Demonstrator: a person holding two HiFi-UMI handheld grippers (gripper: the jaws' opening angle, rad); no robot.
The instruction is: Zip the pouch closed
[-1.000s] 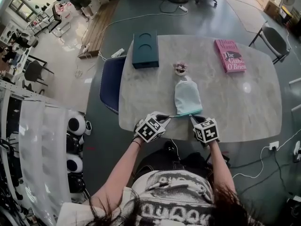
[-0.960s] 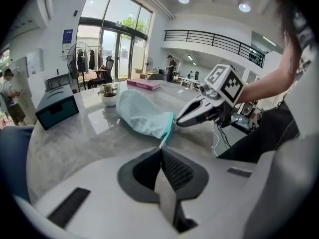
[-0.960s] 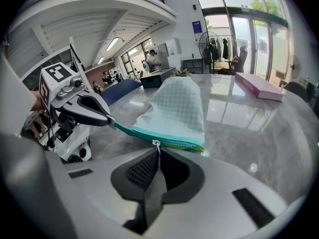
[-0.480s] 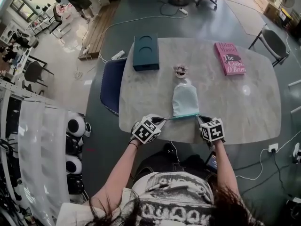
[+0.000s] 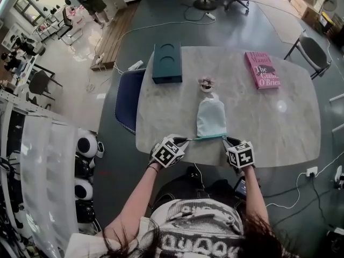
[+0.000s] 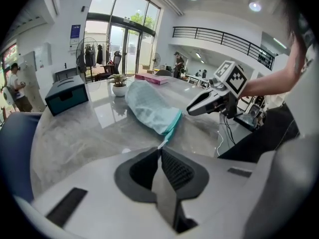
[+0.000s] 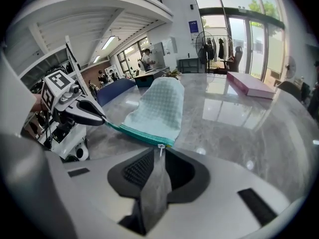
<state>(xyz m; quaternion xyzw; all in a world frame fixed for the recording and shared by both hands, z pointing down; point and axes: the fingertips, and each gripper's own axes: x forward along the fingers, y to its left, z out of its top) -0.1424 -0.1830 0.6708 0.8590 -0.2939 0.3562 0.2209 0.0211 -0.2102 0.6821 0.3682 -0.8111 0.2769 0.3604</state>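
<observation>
Teal zipper tape [image 5: 207,137] forms the edge of the pouch [image 5: 210,117] farthest from the potted plant [image 5: 206,83]. The pouch lies flat on the table [image 5: 279,122]. Its narrow closed end is near the plant, and its zipper edge is near the table rim on the person's side of the plant. The long axis of the zipper runs crosswise, left to right, square to the line from the plant to the person.

Left claw [image 5: 185,140]: pressed together on the free end of the tape, which extends past the pouch corner to the left of the plant line.

Right claw [image 5: 226,140]: pressed together on the metal zip pull [image 7: 160,149], at the pouch corner to the right of the plant line.

Both claws point down and toward the plant. The tape is stretched straight between them.

Governing relation: the pull sits at the right end of the tape, so the right claw is the one at the working point. The left claw acts as the anchor at the opposite end. Judged from the pull's position at the corner, the slider is at or close to the end of its travel. Any remaining travel runs along the tape axis, away from the left claw, neither toward nor away from the plant. Whether a small gap remains at the corner cannot be determined.
</observation>
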